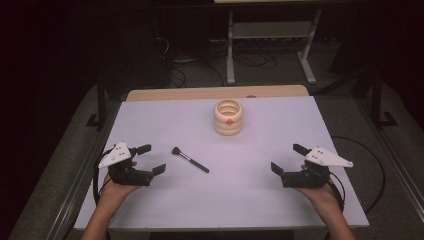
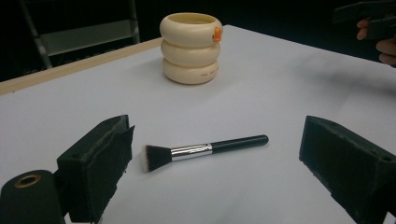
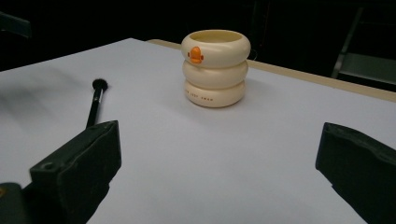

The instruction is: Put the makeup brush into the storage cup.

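Left gripper [image 1: 151,159] is held in the left hand [image 1: 114,189], low at the near left of the high view, jaws spread wide and pointed inward to the right. Right gripper [image 1: 288,157] is held in the right hand [image 1: 320,194] at the near right, mirrored, jaws equally wide and pointed left. Nothing is gripped by either. Both forearms are brought in from the bottom edge, angled slightly outward. Grey three-cornered plates are seen on top of both grippers. In each gripper view, the two black jaws are set far apart at the frame's bottom corners.
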A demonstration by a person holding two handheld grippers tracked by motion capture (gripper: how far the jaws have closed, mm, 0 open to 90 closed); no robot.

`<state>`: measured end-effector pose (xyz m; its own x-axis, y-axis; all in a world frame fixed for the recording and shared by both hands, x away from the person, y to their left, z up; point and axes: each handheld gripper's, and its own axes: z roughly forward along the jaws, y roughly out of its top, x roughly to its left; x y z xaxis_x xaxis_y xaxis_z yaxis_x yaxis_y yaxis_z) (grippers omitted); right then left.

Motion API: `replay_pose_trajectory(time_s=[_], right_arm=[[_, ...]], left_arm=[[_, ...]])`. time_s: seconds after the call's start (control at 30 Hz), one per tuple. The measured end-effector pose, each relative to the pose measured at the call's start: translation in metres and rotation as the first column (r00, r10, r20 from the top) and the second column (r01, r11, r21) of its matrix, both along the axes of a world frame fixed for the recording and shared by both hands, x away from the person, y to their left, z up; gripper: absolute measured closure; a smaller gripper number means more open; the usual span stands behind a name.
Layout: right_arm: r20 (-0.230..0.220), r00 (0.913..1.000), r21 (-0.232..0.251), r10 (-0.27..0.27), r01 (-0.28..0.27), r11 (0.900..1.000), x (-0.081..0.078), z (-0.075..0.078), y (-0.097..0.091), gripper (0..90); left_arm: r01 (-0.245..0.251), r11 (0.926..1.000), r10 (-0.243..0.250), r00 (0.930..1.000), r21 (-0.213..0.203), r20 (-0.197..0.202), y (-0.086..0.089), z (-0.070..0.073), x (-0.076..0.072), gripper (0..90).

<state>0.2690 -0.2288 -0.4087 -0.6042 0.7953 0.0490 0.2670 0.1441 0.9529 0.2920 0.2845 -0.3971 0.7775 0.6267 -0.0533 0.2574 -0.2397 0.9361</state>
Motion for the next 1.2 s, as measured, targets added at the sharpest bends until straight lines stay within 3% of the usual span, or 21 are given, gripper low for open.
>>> replay_pose_trajectory(time_s=[0.77,1.2], right_arm=[[-0.009,0.9998,-0.015,0.016,-0.017,0.9998,0.003,0.0,0.009,0.0],[-0.002,0.9999,-0.015,0.013,-0.013,0.9998,0.003,0.0,0.009,0.0]], left_arm=[[0.024,0.9995,-0.024,0.9997,-0.023,0.005,-0.005,0.008,0.017,9.1],[0.05,0.9985,-0.05,0.9987,-0.023,0.003,-0.02,0.011,0.037,9.1]])
